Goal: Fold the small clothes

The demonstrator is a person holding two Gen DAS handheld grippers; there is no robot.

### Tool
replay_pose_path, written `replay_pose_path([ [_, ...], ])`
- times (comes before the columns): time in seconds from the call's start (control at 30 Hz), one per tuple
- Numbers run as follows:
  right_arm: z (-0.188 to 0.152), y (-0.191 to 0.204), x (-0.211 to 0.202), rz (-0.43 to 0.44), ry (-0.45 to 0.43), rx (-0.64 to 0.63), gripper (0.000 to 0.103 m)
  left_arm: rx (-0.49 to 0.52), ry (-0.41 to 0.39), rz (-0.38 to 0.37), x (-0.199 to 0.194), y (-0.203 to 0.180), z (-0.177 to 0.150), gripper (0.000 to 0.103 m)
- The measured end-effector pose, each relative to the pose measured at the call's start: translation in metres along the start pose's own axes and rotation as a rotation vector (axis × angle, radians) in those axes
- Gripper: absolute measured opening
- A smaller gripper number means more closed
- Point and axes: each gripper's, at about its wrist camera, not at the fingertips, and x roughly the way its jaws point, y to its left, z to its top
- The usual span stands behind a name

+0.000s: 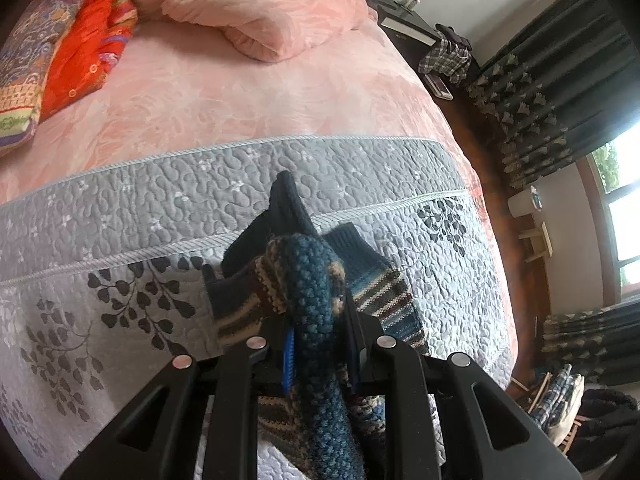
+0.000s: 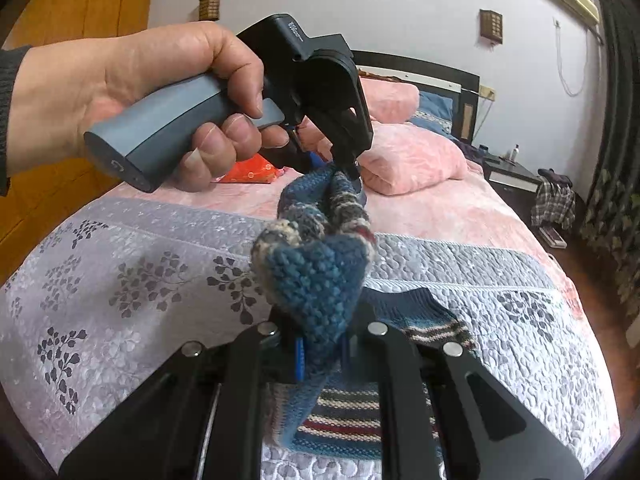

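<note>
Grey quilted bedding with dark leaf prints covers the near end of the bed, pink bedding beyond it. At left in my right wrist view, a hand grips the left claw, which pinches the far end of a blue striped knit sock lifted above the quilt. My right claw is clamped narrow on the sock's near end. A second striped sock lies flat on the quilt just right of it.
</note>
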Motion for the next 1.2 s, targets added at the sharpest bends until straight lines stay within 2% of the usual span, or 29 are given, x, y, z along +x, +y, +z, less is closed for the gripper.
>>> replay_pose_path([
  [0.6,-0.021,-0.059,0.005,-0.046,0.032,0.088,0.011,0.052,0.038,0.019,0.049,-0.053,0.009,0.020],
  [1.2,-0.056,-0.100,0.023,-0.076,0.097,0.164,0.011,0.122,0.111,0.085,0.122,-0.095,0.009,0.020],
])
